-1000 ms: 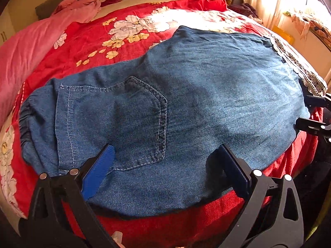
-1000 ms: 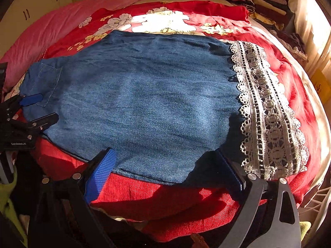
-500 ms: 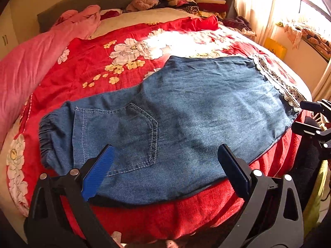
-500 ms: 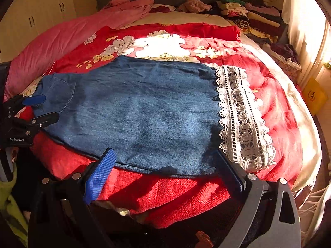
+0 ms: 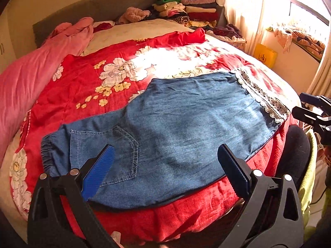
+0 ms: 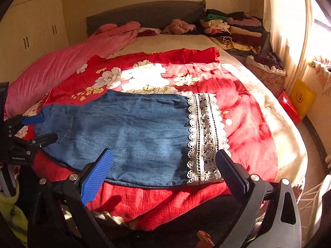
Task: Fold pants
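Note:
Blue denim pants [image 5: 175, 128] lie flat across a red floral bedspread [image 5: 82, 78], folded lengthwise, waistband at the left and white lace cuff [image 5: 266, 97] at the right. My left gripper [image 5: 165, 163] hangs open above the near edge by the back pocket [image 5: 115, 155], holding nothing. In the right wrist view the same pants [image 6: 128, 130] stretch from the pocket end to the lace cuff [image 6: 204, 136]. My right gripper [image 6: 163, 165] stands open over the near hem, empty. Each gripper also shows at the edge of the other's view: right gripper [image 5: 310, 107], left gripper [image 6: 35, 130].
A pink quilt [image 5: 24, 78] runs along the bed's left side. Stacked folded clothes [image 5: 186, 10] sit by the grey headboard [image 6: 144, 14]. A curtained window [image 5: 289, 10], a yellow bag [image 6: 302, 99] and a basket of clothes [image 6: 266, 70] stand to the right.
Both grippers have pulled back and up from the pants, so more of the bed and room shows. The pants lie as they did.

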A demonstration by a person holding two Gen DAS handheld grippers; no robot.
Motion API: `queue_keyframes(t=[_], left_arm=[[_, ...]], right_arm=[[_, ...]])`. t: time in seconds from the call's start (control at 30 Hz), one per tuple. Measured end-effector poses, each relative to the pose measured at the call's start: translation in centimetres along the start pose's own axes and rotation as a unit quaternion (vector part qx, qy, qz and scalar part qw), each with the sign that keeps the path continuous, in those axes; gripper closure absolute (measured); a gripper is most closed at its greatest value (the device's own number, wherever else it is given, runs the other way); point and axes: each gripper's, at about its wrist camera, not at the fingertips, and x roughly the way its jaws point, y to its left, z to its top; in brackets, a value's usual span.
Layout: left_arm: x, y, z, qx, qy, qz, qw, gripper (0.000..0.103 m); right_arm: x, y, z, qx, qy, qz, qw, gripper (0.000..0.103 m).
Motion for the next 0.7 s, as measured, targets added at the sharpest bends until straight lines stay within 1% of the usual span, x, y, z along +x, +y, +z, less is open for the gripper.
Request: queue_keyframes(t=[0.23,0.43,0.57,0.7], left_arm=[[0.1,-1.9,2.2,0.021,-0.012,-0.007,0.9997,0.010],[0.6,-3.9,4.5,0.045,-0.027,-0.015,0.9985,0.010],[1.8,-5.2,5.9,0.060,-0.027,-0.019,0.9976,0.010],[3.6,-6.1,7.4,0.069,-0.018,-0.030,0.9970,0.010]], right_arm=[[-1.4,-2.2,0.0,0.025,-0.022,-0.016,0.999,0.005],[-1.7,-3.9,-0.4,0.043,-0.028,-0.033,0.998,0.005],[-1.4,-4.7,-0.7,0.053,-0.027,-0.040,0.997,0.005],[-1.0,-5.5,-1.1,0.064,-0.023,-0.043,0.997,0.005]])
